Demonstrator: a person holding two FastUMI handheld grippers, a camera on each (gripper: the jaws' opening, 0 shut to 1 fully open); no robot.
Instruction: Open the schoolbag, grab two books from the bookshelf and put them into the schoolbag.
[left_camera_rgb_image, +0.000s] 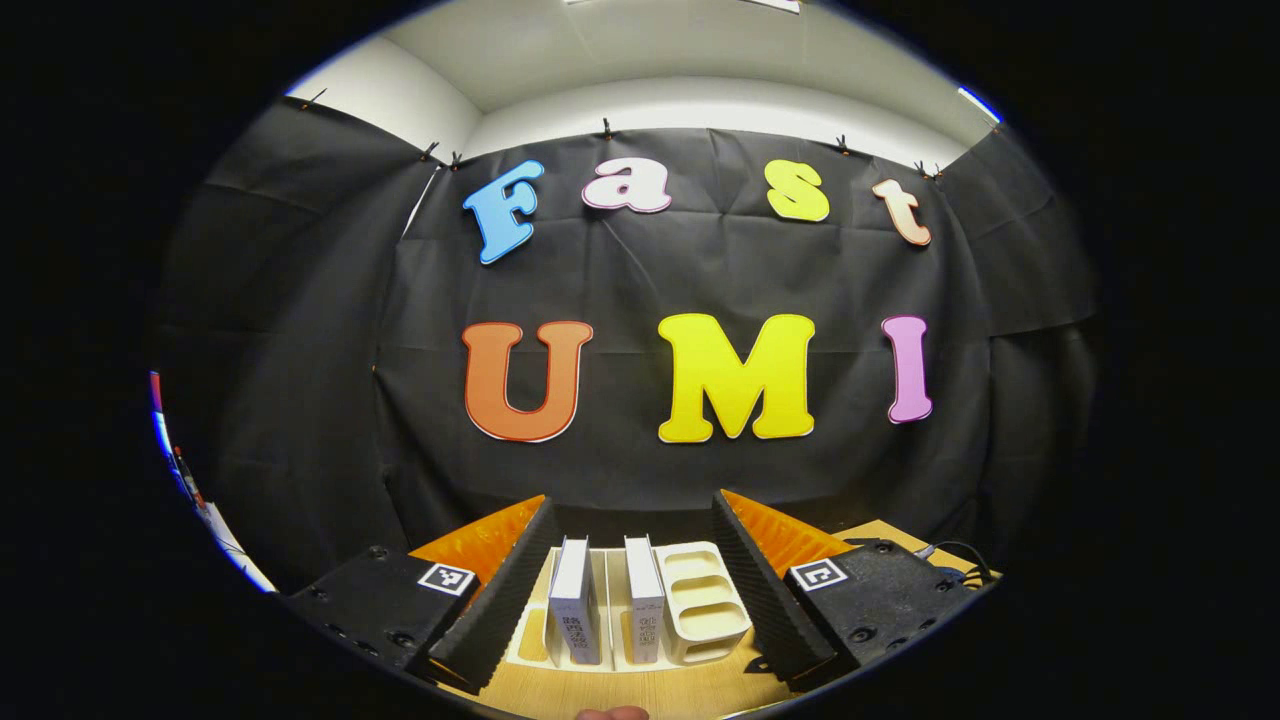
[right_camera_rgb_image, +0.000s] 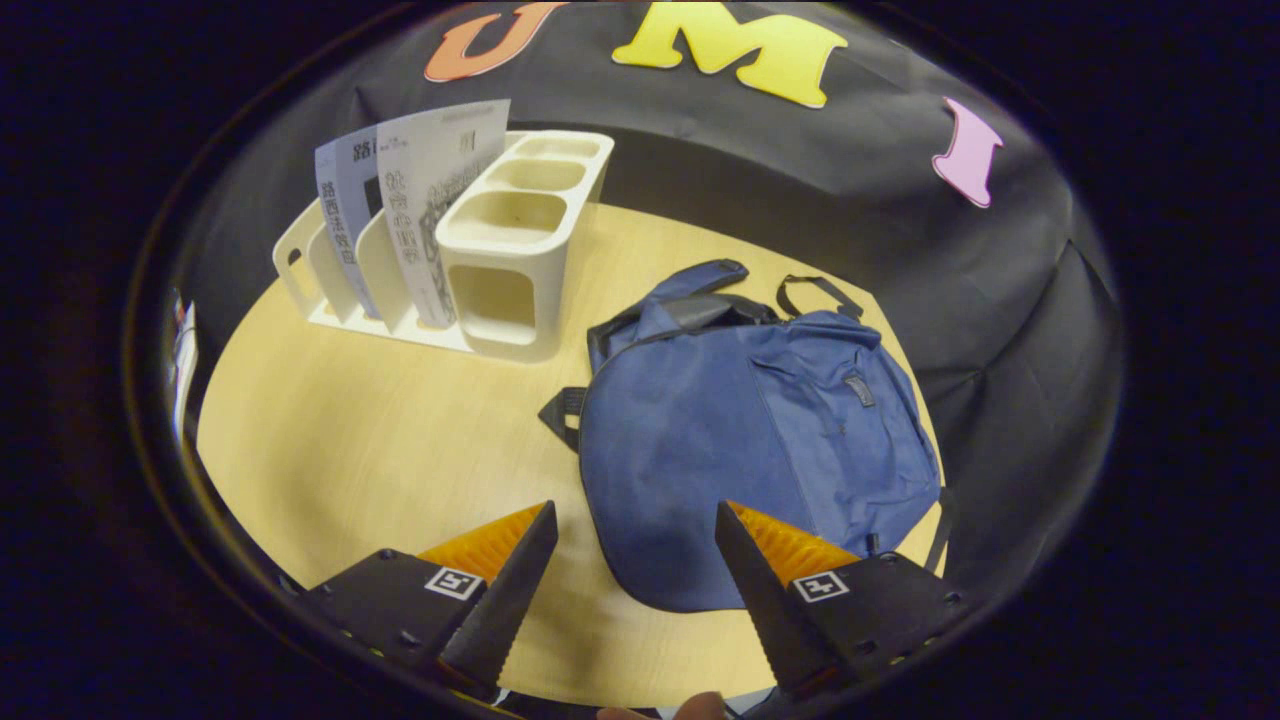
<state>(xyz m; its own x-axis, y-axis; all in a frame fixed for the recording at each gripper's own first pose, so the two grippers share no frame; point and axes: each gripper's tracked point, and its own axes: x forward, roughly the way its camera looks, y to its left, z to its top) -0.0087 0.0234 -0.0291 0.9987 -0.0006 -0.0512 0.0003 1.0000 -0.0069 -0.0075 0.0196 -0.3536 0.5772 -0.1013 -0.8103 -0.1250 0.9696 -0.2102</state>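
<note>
Both grippers gape wide and empty: the left gripper (left_camera_rgb_image: 632, 560) faces two books (left_camera_rgb_image: 577, 610) upright in the white bookshelf (left_camera_rgb_image: 700, 600), the right gripper (right_camera_rgb_image: 632, 580) hovers over the blue schoolbag (right_camera_rgb_image: 740, 440) lying flat on the table (right_camera_rgb_image: 350, 450), right of the bookshelf. The bag looks soft and floppy; best pinched at its far flap.

Left gripper view: low, level, facing the cloth wall, near the bookshelf (left_camera_rgb_image: 640, 610).
Right gripper view: high, tilted down over the surface (right_camera_rgb_image: 340, 440).
Shared: bookshelf (right_camera_rgb_image: 480, 250) with two books (right_camera_rgb_image: 420, 200).
</note>
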